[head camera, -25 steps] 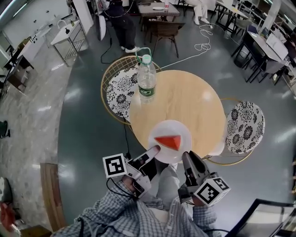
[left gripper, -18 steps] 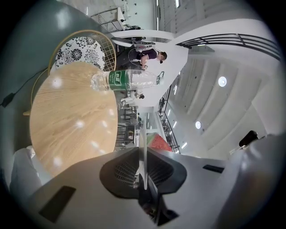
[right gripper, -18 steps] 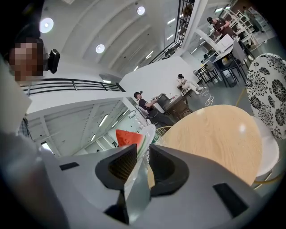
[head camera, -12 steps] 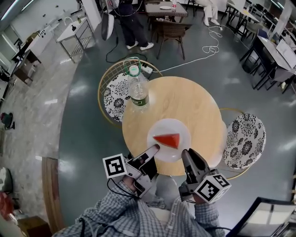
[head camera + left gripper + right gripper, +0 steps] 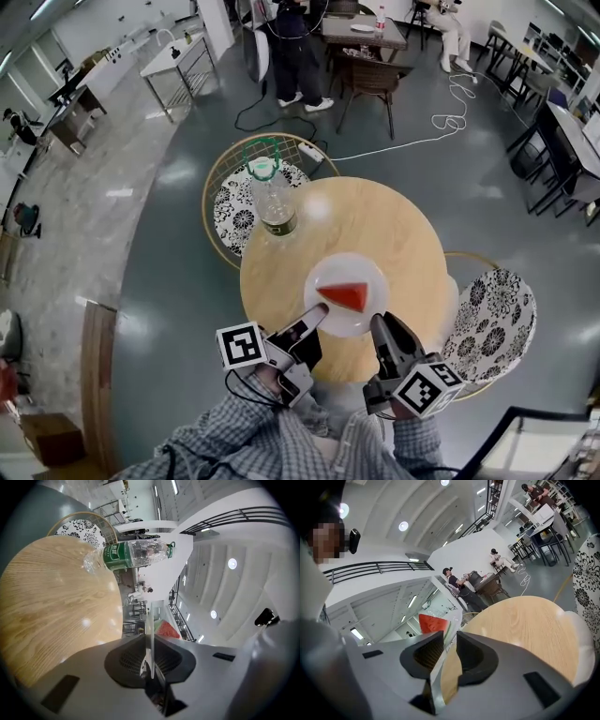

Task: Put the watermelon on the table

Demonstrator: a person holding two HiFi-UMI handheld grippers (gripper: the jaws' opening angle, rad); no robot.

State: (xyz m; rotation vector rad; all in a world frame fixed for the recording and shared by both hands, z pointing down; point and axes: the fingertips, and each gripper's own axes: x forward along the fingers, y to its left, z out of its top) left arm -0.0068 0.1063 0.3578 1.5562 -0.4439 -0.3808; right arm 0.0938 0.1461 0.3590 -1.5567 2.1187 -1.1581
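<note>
A red watermelon wedge (image 5: 345, 295) lies on a white plate (image 5: 323, 274) over the near half of the round wooden table (image 5: 375, 220). My left gripper (image 5: 314, 317) is shut on the plate's near-left rim, and my right gripper (image 5: 380, 326) is shut on its near-right rim. In the left gripper view the plate's edge (image 5: 150, 634) runs as a thin line between the jaws, with the wedge (image 5: 166, 630) beyond. The right gripper view shows the wedge (image 5: 432, 623) just past the jaws. Whether the plate rests on the wood I cannot tell.
A clear water bottle (image 5: 272, 202) with a green label stands at the table's far left. Patterned wire chairs stand at the far left (image 5: 230, 202) and right (image 5: 492, 323) of the table. A cable and other furniture lie farther off on the grey floor.
The plate with the wedge, held by both grippers, has moved from the table's near edge farther in over the top. The head view has shifted.
</note>
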